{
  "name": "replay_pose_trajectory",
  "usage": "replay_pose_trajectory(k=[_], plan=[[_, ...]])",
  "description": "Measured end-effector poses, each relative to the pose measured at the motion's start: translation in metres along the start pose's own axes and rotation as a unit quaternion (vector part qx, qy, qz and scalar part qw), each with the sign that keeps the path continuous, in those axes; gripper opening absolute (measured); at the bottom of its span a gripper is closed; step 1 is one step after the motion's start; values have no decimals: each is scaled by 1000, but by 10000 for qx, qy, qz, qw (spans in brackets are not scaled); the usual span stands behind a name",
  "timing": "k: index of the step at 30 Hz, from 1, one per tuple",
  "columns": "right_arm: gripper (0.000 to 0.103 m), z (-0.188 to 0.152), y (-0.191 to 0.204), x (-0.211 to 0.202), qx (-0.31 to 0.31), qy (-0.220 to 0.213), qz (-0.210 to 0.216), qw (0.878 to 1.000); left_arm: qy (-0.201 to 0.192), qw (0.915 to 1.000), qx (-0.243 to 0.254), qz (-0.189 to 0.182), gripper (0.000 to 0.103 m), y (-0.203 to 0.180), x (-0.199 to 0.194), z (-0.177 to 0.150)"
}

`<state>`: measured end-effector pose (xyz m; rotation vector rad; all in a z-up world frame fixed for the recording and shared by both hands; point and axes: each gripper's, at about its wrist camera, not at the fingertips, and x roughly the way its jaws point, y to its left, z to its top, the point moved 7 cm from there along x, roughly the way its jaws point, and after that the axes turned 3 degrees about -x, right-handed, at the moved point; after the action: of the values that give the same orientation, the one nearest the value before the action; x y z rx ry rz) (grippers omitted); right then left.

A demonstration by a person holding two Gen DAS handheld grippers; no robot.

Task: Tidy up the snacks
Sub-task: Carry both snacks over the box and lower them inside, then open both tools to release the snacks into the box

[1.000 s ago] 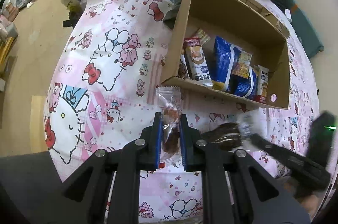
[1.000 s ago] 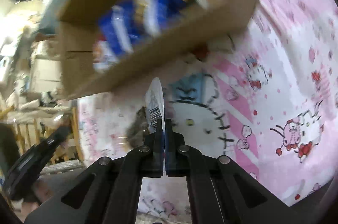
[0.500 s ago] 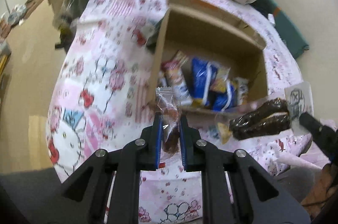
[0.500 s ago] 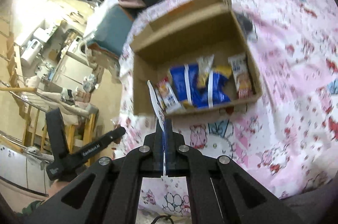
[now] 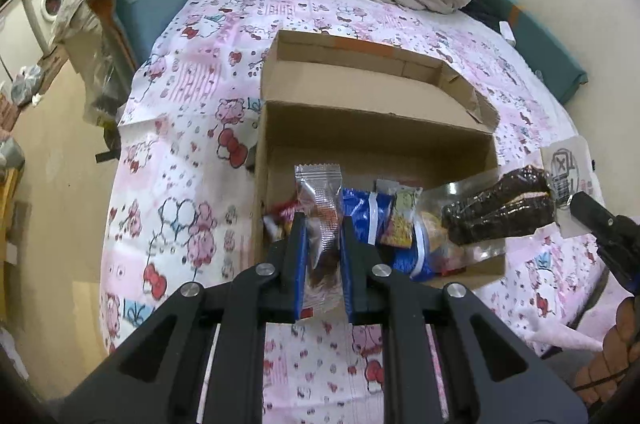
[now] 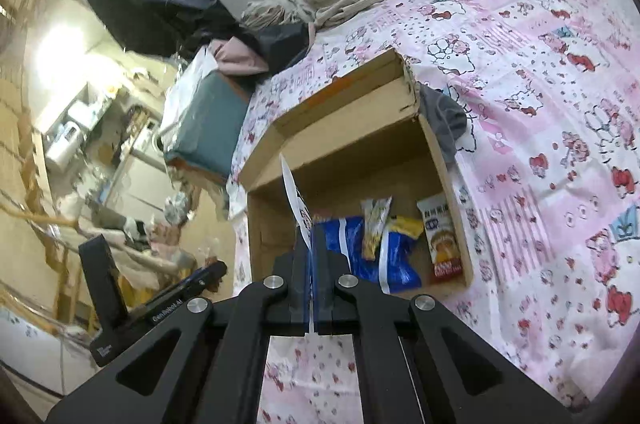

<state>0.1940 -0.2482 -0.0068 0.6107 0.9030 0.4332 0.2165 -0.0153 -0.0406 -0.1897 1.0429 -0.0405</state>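
Holding snacks: L gripper point(image 5: 322, 256) clear-wrapped cake point(image 5: 319, 199), R gripper point(image 6: 311, 278) wrapper edge point(image 6: 295, 195); box point(image 5: 360, 127) w/ blue packs point(image 5: 366, 212).

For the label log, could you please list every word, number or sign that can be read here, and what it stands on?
"GenRobot.AI": white print on the left gripper's finger.
Boxed X sign: wrapper flap held by the right gripper; its small print is unreadable.
Orange packet in the box: characters too blurred.
Blue bags: print unreadable.

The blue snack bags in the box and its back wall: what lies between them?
Only bare cardboard floor; the stretch from the blue bags to the box's back wall is empty, seen in both wrist views.
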Motion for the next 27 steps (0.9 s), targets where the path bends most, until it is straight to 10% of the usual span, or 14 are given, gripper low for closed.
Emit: replay_pose_trajectory(k=[12,27], plan=[[0,-10,-30,70,405,334,418,9977,-47,9996,199,213,12,-9,49,10],[5,-31,-47,91,-262,727,-648,9949,35,9992,297,257,15,-11,66,4]])
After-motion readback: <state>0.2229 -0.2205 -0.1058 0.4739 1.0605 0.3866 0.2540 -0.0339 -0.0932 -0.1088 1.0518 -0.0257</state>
